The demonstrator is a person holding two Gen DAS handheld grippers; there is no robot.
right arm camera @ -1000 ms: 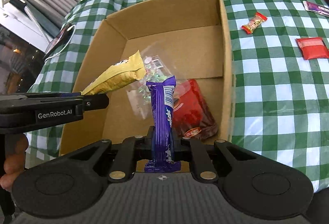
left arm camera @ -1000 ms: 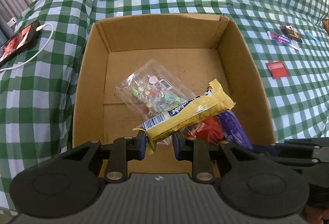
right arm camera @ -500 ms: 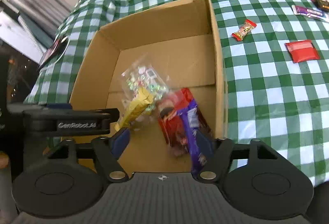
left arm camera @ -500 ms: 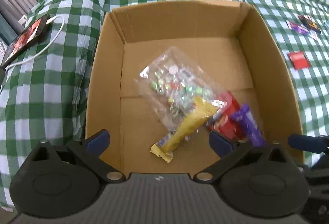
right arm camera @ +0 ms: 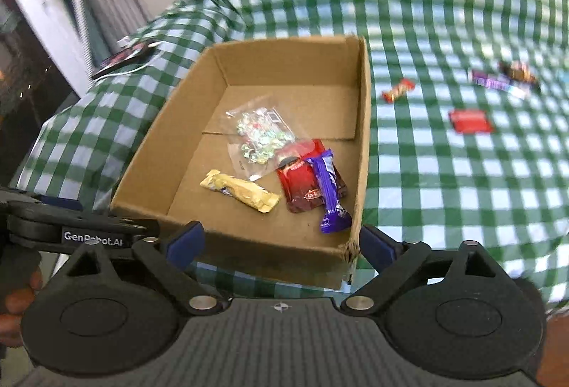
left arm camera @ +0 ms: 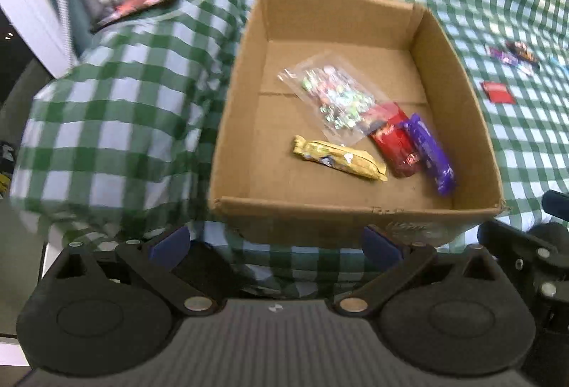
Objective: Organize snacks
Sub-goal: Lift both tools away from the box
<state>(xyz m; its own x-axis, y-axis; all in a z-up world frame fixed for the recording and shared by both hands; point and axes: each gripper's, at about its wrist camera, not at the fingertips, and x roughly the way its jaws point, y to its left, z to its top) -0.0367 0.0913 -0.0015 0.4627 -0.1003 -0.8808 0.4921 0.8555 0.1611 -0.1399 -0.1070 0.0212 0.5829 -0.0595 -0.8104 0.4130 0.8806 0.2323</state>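
An open cardboard box (left arm camera: 355,213) stands on the green checked cloth. Inside lie a clear bag of small candies (left arm camera: 334,99), a red packet (left arm camera: 391,141), a yellow bar (left arm camera: 338,161) and a purple bar (left arm camera: 430,152). My left gripper (left arm camera: 274,241) hangs open just outside the box's near wall, nothing between its fingers. In the right wrist view the same box (right arm camera: 364,124) holds the yellow bar (right arm camera: 242,189) and the purple bar (right arm camera: 329,191), which lies across the red packet (right arm camera: 300,184). My right gripper (right arm camera: 281,243) is at the near wall, its jaws opening and empty.
Loose snacks lie on the cloth right of the box: a red packet (right arm camera: 469,120), a small orange candy (right arm camera: 398,90), a purple wrapper (right arm camera: 494,79) and a dark wrapper (right arm camera: 519,72). A phone with a white cable (left arm camera: 142,3) lies far left, near the table's edge.
The left gripper let go of the yellow bar and the right let go of the purple bar; both now lie in the box. Both grippers opened wide and drew back past the near wall.
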